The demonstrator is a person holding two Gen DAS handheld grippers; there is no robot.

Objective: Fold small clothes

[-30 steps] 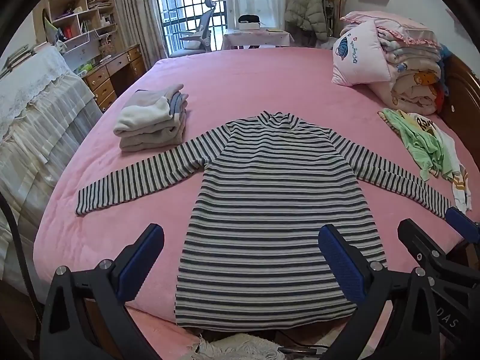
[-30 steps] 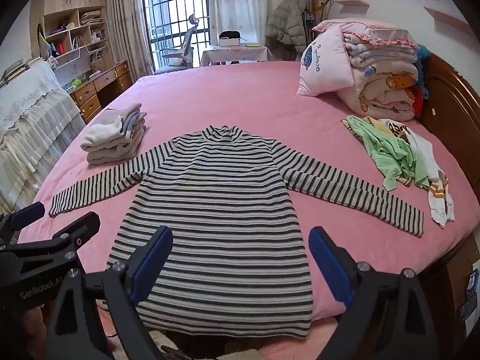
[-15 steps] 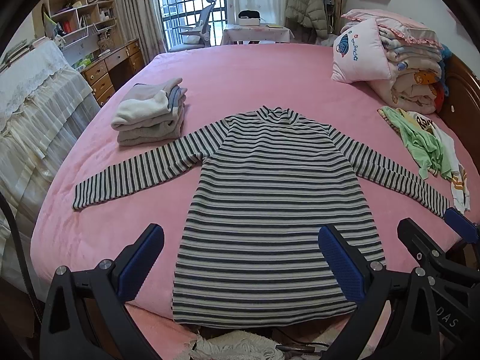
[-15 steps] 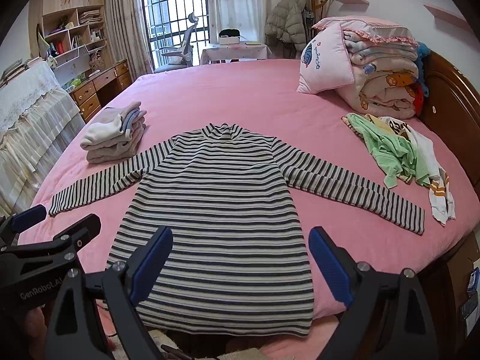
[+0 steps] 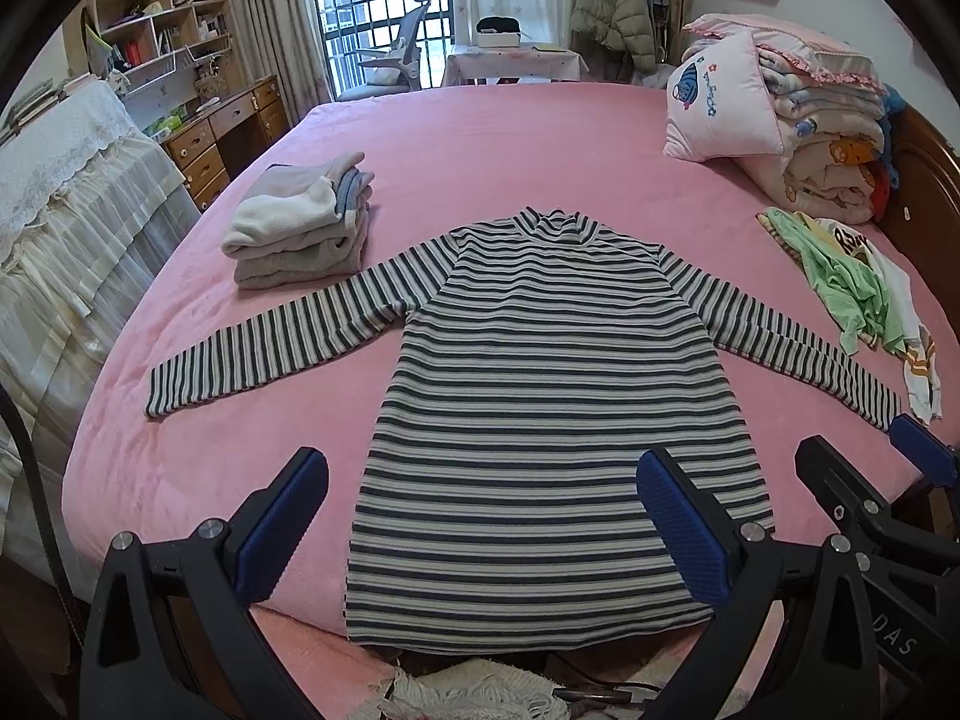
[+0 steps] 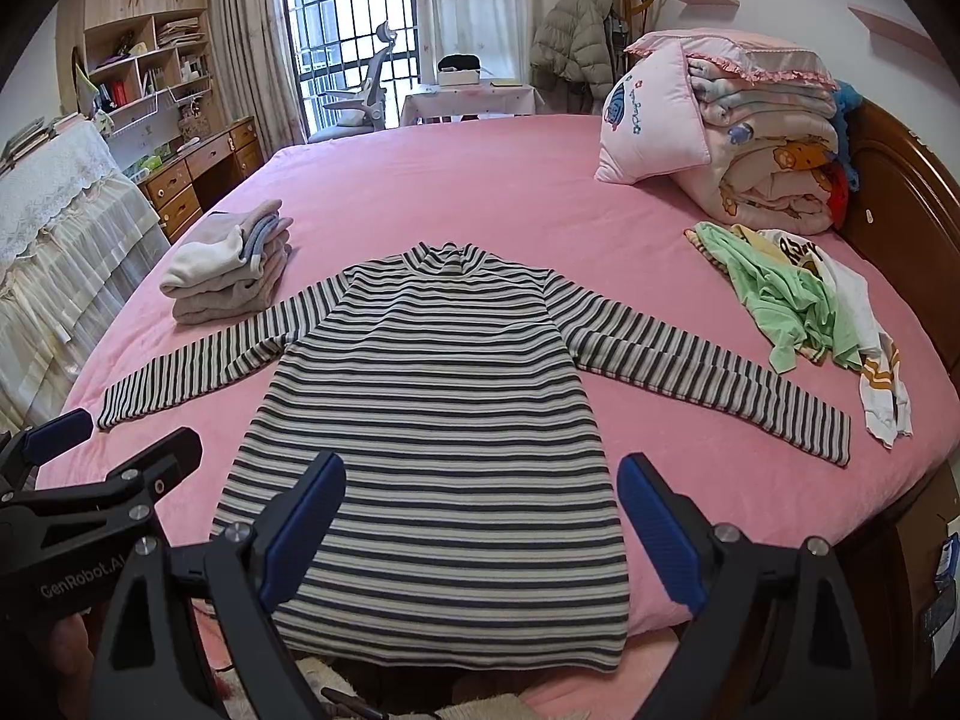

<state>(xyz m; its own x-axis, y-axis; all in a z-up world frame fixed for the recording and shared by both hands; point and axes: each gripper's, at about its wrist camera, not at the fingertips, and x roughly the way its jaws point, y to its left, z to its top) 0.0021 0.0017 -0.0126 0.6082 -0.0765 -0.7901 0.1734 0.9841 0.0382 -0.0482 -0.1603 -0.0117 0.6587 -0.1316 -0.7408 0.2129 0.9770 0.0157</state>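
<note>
Both tools, left (image 5: 483,519) and right (image 6: 483,516), hover spread apart above the hem of the striped top (image 5: 540,396); soft, light knit, likely best pinched at a sleeve cuff.

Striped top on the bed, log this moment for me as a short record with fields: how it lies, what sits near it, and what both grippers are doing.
garment: striped top, spread flat on the pink bed, both sleeves out, collar at the far end
fold state: not yet folded
left of it: folded stack, beside the sleeve
right of it: unfolded pile of green and white clothes
far right: pillow and bedding stack
left gripper: open, above the hem, holding nothing
right gripper: open, above the hem, holding nothing
</note>
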